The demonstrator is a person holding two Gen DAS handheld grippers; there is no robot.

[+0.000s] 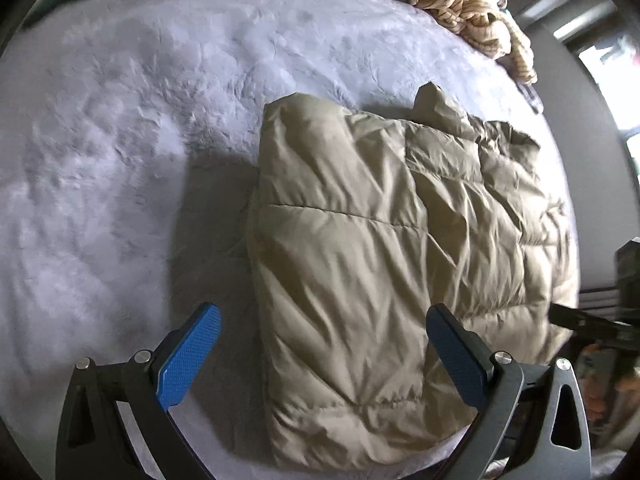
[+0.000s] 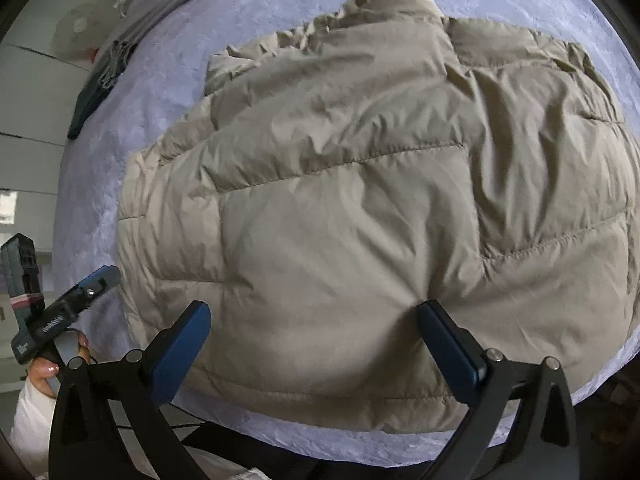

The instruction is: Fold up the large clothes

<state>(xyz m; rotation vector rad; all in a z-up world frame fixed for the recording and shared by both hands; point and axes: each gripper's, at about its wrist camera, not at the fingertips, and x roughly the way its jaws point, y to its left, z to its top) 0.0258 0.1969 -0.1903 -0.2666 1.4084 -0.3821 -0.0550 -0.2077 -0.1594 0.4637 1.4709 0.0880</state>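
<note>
A beige quilted puffer jacket lies folded on a fuzzy lavender blanket. In the left wrist view my left gripper is open, hovering above the jacket's near left edge, one blue pad over the blanket and one over the jacket. In the right wrist view the jacket fills most of the frame, its collar at the top. My right gripper is open just above the jacket's near hem, holding nothing. The left gripper shows at the far left of that view, beside the bed.
A cream knitted garment lies bunched at the blanket's far right edge. A dark flat object lies at the blanket's far left edge in the right wrist view. The bed's edge is close below the right gripper.
</note>
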